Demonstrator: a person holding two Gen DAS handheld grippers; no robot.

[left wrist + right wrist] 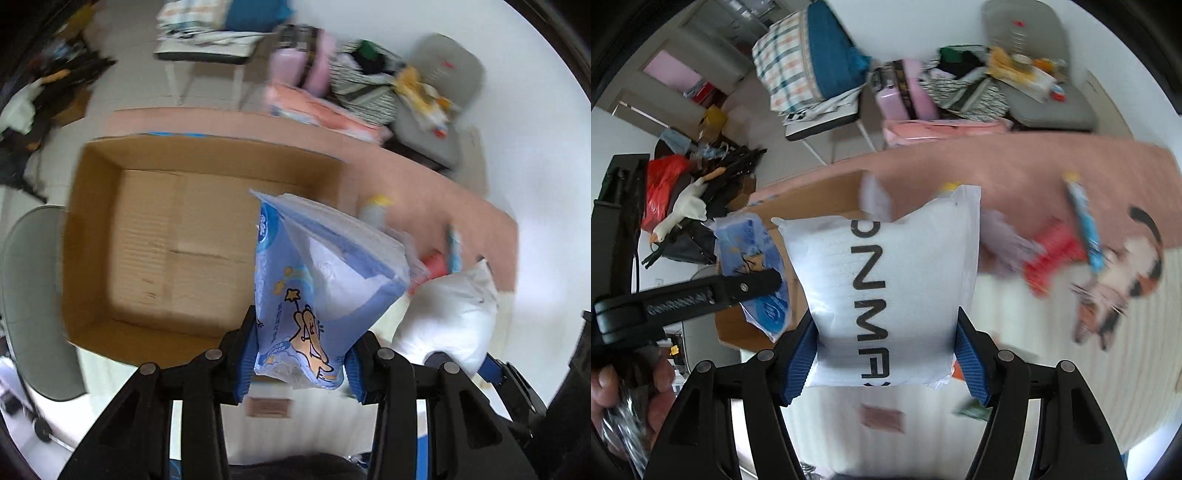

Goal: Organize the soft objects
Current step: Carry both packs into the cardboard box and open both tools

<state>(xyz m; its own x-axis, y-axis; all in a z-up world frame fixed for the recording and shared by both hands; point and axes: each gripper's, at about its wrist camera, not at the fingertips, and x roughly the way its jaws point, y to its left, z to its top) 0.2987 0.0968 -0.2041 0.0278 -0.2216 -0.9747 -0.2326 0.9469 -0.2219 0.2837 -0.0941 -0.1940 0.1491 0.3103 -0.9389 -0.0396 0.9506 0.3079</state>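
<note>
Blue pack [314, 295], white pillow [886, 291], both aloft

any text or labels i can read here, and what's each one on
"DNMA", large black letters with a further one cut off, running along the white padded pack held in the right gripper.
Blue cartoon-print pack in the left gripper: round logo and small print, too blurred to read.
Red packet on the table: too blurred.

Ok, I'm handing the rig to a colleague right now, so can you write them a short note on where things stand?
Left gripper: shut on the blue printed pack, held over the cardboard box.
Right gripper: shut on the white pouch, beside the box.
Done: both items lifted; nothing lies in the box so far.
Left: drop both in, then fetch the red packet, the blue tube and the cat toy from the table.
</note>
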